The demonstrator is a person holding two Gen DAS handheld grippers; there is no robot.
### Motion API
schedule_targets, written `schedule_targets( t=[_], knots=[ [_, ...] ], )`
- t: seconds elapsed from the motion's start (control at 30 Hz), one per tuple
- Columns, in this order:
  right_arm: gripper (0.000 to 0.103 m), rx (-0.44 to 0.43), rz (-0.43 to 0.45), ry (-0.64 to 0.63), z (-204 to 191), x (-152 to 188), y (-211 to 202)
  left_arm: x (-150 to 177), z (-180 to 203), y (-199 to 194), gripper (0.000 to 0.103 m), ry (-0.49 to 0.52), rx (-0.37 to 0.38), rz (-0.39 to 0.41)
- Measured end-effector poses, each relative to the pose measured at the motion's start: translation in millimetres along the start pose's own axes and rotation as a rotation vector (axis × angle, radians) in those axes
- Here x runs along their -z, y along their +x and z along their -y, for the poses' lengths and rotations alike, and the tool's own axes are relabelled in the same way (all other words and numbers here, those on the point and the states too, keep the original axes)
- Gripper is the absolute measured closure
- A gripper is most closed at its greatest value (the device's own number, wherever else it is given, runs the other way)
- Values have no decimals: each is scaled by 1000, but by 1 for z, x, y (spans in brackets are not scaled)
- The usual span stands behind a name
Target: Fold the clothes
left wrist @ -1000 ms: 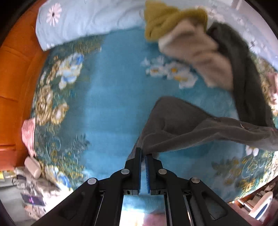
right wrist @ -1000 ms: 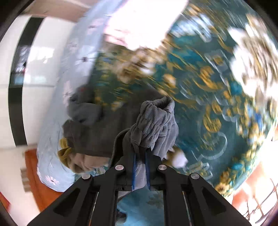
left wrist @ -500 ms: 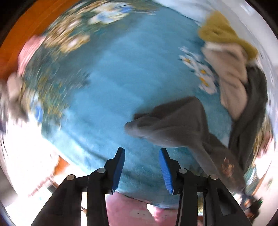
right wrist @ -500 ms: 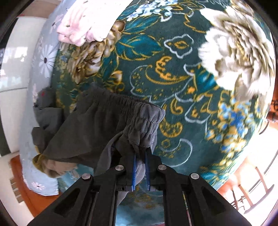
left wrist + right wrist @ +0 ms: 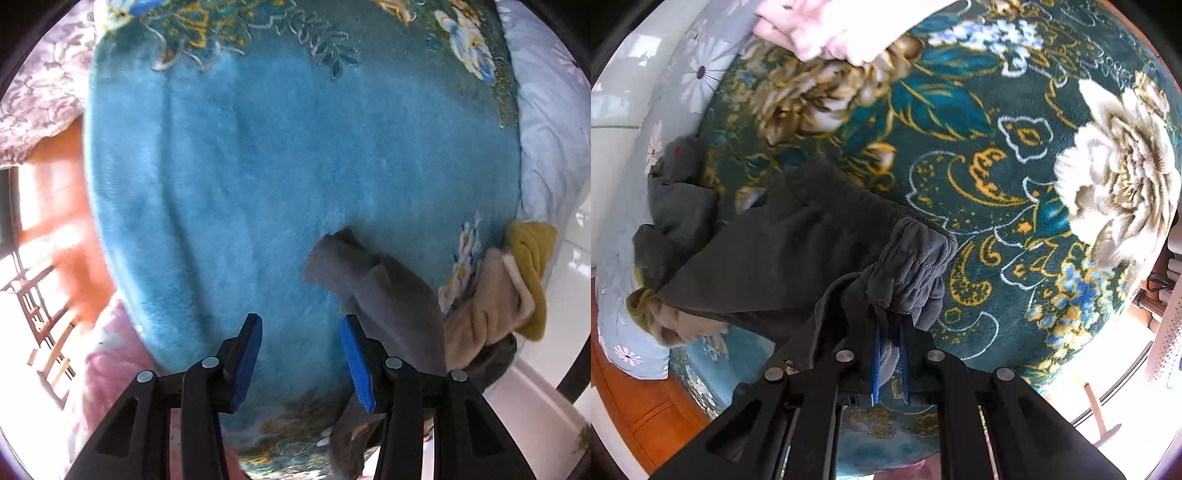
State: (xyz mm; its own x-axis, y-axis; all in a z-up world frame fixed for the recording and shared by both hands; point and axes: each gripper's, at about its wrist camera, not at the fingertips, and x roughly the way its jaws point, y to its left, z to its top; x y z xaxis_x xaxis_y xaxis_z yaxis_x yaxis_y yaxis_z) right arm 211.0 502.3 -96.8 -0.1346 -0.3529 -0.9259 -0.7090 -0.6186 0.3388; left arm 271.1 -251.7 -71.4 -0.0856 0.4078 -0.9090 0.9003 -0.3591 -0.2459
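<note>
Grey trousers (image 5: 798, 254) sprawl across the blue floral blanket (image 5: 258, 166) on the bed, waistband end up by the right gripper (image 5: 888, 365), leg end (image 5: 343, 254) lying just right of the left gripper (image 5: 301, 362). Right gripper is clamped tight on the gathered elastic waistband (image 5: 912, 258), a thick wad of fleece bunched btwn the blue pads. Left gripper's jaws are opening, nothing btwn them, only bare blanket; the leg fabric lies beside and behind its right finger, prob not gripped.

Handling, by the look of it: soft, floppy, fleece-type cloth, light, no stiffness at all, so it'll sag and drag wherever it isn't held. Not slippery, nothing to break. The plush blanket will likely cling to it. Best holds: the waistband, thick & elastic, already taken, and the hem corner of the leg end, pinched thru both layers so it doesn't peel apart.

Vs a sec ago: left gripper was pinched shut on the trouser leg; now it's let go and spread, the view has swung round so the leg end sits to its right, w/ the pile of mustard and beige clothes (image 5: 509, 295) now at far right instead of up top. Right side: same clamp on the waistband, but the waistband has settled lower toward the blanket.
</note>
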Motion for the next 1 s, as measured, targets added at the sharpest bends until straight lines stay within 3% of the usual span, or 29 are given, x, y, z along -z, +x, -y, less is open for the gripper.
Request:
schedule_targets(
  t=[0.2, 0.37, 0.43, 0.47, 0.57, 0.77, 0.83, 1.0],
  knots=[
    [94, 56, 22, -47, -26, 15, -22, -19, 26, 43, 46, -116, 122, -116],
    [94, 59, 55, -73, -34, 29, -43, -23, 36, 73, 47, -209, 125, -189],
    [94, 52, 71, -83, -38, 32, -50, -23, 47, 75, 63, -160, 69, -191],
    [94, 48, 76, -80, -37, 34, -51, -23, 53, 75, 81, -115, 33, -188],
    [94, 48, 82, -47, -34, 38, -49, -32, 76, 58, 96, 7, -19, -143],
    [94, 4, 128, -27, -30, 45, -53, -63, 103, -26, 97, 300, 82, 84],
    [94, -10, 136, -43, -28, 48, -53, -70, 92, -36, 97, 365, 41, 106],
    [94, 93, 80, -49, -16, 60, -34, -80, 25, -8, 97, 228, -142, 59]
  ],
)
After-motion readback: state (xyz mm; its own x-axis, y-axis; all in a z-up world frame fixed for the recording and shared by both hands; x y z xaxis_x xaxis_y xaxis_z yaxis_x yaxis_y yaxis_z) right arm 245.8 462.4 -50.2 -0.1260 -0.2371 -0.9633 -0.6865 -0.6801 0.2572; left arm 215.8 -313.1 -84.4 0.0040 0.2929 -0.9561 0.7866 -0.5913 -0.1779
